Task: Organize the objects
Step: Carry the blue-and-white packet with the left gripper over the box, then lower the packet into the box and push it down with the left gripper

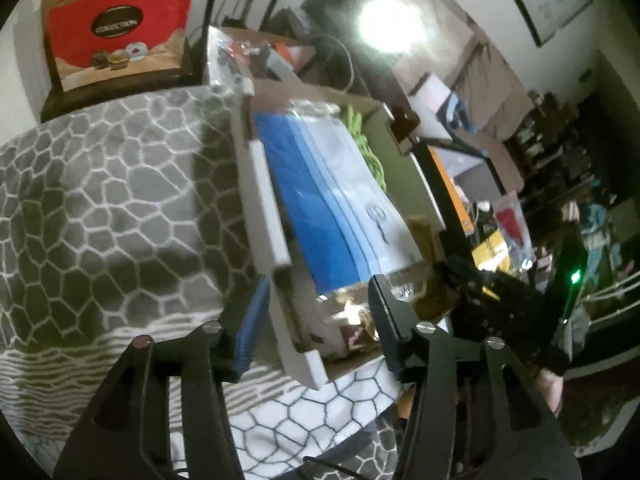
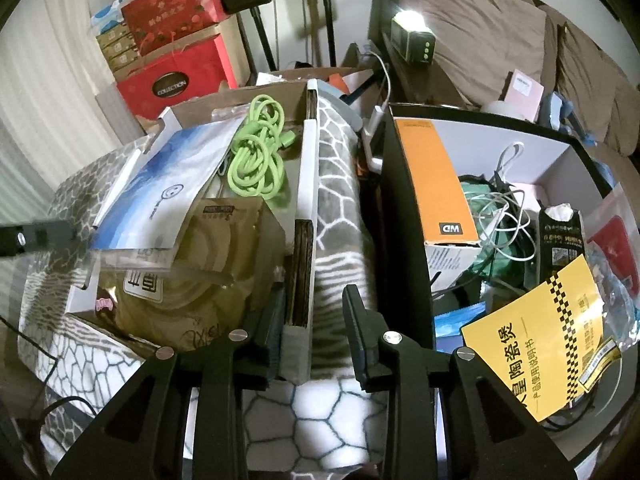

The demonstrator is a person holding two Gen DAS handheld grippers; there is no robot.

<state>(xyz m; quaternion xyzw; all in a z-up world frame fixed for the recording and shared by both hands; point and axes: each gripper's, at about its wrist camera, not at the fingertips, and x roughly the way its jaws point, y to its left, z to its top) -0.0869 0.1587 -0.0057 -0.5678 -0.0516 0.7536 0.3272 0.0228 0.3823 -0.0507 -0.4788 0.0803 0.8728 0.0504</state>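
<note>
The right gripper (image 2: pixel 314 320) has its jaws apart, straddling the right wall of the cardboard box (image 2: pixel 310 184) without the pads visibly pressing on it. The left gripper (image 1: pixel 316 316) also stands with jaws apart, and the box's near left corner (image 1: pixel 304 360) lies in the gap; nothing is clamped. The box sits on a grey patterned blanket (image 2: pixel 340 208), just beside a black bin (image 2: pixel 404 216) of cables and booklets. Inside it lie a blue-and-white booklet (image 2: pixel 160 188), a coiled green cable (image 2: pixel 258 160) and a glossy brown packet (image 2: pixel 216 264). The walls look thin and likely to flex, so a hold low on the wall near a corner should be stiffest. The packet looks slippery and soft, the cable limp and light; the booklet would bend if pinched at one edge.
</note>
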